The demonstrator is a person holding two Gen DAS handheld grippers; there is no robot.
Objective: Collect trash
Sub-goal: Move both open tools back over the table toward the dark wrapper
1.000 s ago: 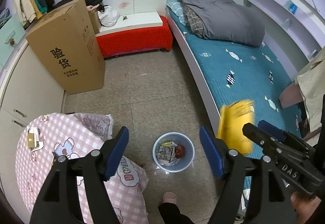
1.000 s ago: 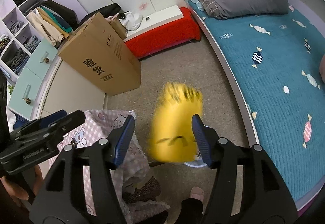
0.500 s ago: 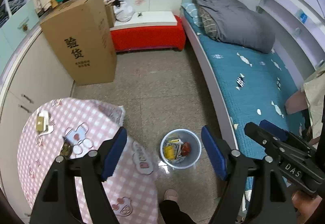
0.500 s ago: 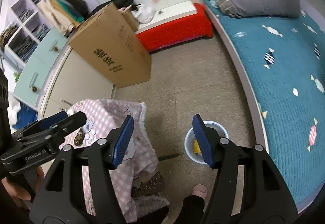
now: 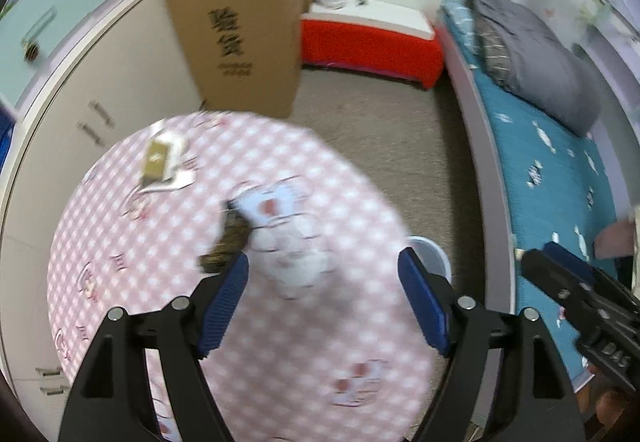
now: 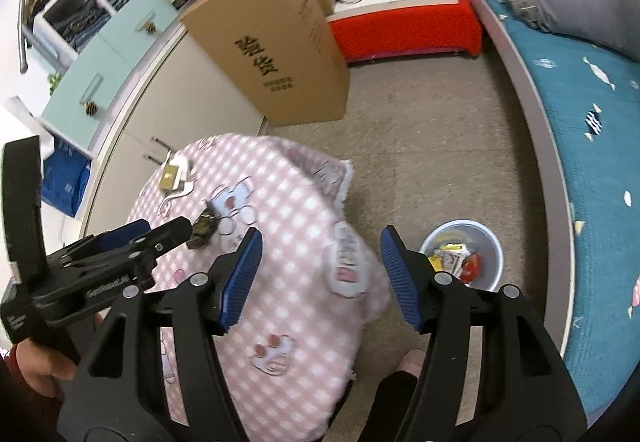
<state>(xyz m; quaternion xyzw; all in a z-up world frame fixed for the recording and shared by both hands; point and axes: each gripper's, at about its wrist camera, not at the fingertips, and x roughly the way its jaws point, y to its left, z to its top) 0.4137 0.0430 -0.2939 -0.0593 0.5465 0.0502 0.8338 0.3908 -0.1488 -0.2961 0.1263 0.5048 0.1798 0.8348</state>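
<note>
Trash [image 6: 454, 257] in floor bin [image 6: 491, 238]; both grippers' jaws apart, empty, over pink table [image 5: 320, 177].

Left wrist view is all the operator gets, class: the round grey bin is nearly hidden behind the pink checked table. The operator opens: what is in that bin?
Observer: The round grey plastic bin holds crumpled papers plus yellow and red wrappers.
Operator: Is the right gripper carrying anything?
Observer: No. The right gripper is open, with nothing between its pads.
Operator: Anything on the floor nearby?
Observer: A pink slipper on the person's foot, on the near side of the bin.
</note>
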